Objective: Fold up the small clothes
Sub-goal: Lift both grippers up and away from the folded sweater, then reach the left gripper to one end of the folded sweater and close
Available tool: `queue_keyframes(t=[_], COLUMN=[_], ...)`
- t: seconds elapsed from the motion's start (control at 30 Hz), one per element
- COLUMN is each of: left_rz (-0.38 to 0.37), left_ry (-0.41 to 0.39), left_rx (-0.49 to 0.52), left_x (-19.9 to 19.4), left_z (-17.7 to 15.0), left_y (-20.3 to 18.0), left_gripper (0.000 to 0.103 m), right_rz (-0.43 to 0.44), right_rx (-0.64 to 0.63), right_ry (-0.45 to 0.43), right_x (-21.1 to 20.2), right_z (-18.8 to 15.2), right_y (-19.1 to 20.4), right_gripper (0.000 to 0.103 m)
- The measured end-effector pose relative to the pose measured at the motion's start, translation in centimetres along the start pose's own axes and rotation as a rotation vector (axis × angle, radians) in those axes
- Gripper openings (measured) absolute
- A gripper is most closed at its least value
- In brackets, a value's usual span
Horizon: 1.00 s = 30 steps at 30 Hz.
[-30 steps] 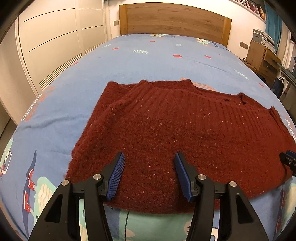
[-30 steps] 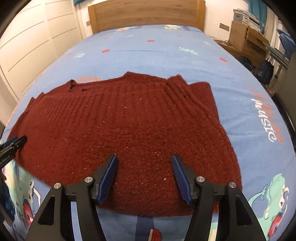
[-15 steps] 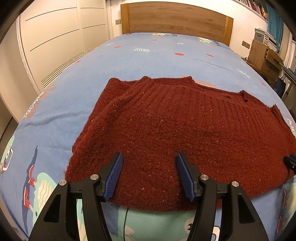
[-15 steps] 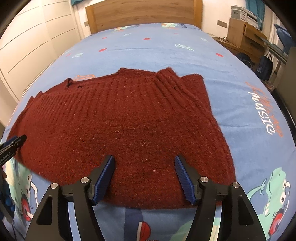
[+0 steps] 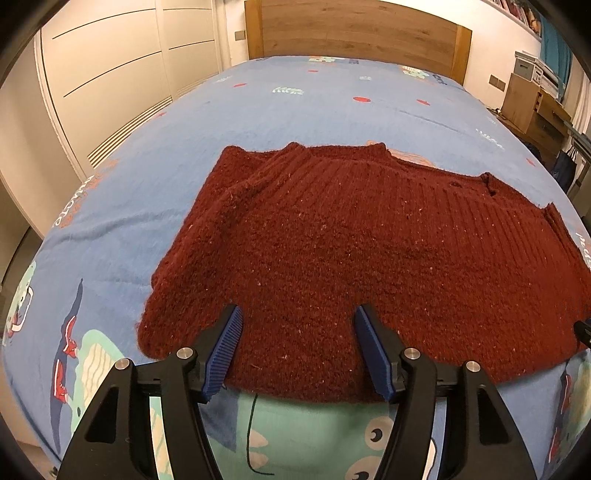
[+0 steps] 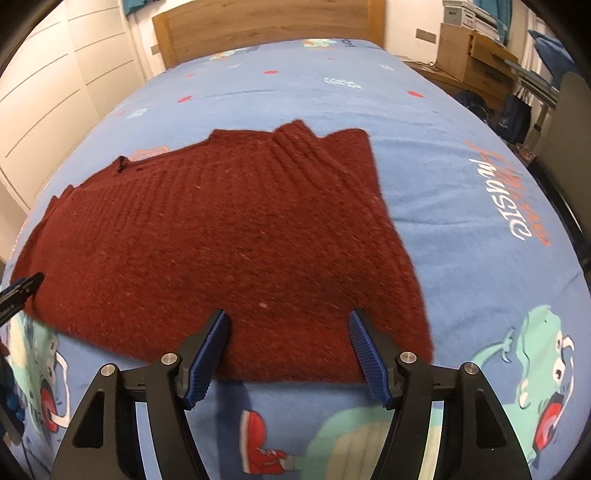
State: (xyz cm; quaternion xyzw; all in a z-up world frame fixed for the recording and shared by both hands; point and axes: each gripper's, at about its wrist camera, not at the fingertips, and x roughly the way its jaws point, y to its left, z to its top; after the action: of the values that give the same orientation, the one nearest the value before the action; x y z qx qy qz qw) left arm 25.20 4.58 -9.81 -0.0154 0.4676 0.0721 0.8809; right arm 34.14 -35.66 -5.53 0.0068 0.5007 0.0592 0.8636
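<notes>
Blue bedsheet (image 5: 332, 110) bears red sweater (image 5: 369, 240); both grippers' fingers gape.

Bed (image 5: 332, 110) fills most of both views, w/ blue cartoon-print sheet (image 6: 461, 177): red dots, lettering, green monster figures near the front edge. Wooden headboard (image 5: 354, 33) at far end, against a cream wall. Grey wall plate (image 5: 240, 35) just beside the headboard. Cream wardrobe doors (image 5: 110, 66) w/ dark groove lines run along one side, slatted vent (image 5: 129, 129) low down. Opposite side: wooden drawer unit (image 6: 476, 55), boxes (image 6: 465, 16) stacked on top. Dark bags (image 6: 513, 114) on floor nearby. Warm indoor light.
</notes>
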Motion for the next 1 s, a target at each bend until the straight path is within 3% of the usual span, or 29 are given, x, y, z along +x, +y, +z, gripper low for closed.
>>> queue_keyframes(t=[0.5,1.0], left_rz=[0.023,-0.005], left_ry=[0.011,-0.019], left_rx=[0.033,0.069], left_x=[-3.0,-7.9], left_z=[-0.9,-2.3], left_y=[-1.1,-3.4], left_gripper=[0.058,0.058], right_rz=[-0.011,0.014], right_rx=[0.055,0.141], right_ry=[-0.004,-0.065], right_x=[-3.6,-10.3], right_z=[-2.7,-6.9], right_y=[-2.2,-4.6], right_gripper=[0.069,0.069])
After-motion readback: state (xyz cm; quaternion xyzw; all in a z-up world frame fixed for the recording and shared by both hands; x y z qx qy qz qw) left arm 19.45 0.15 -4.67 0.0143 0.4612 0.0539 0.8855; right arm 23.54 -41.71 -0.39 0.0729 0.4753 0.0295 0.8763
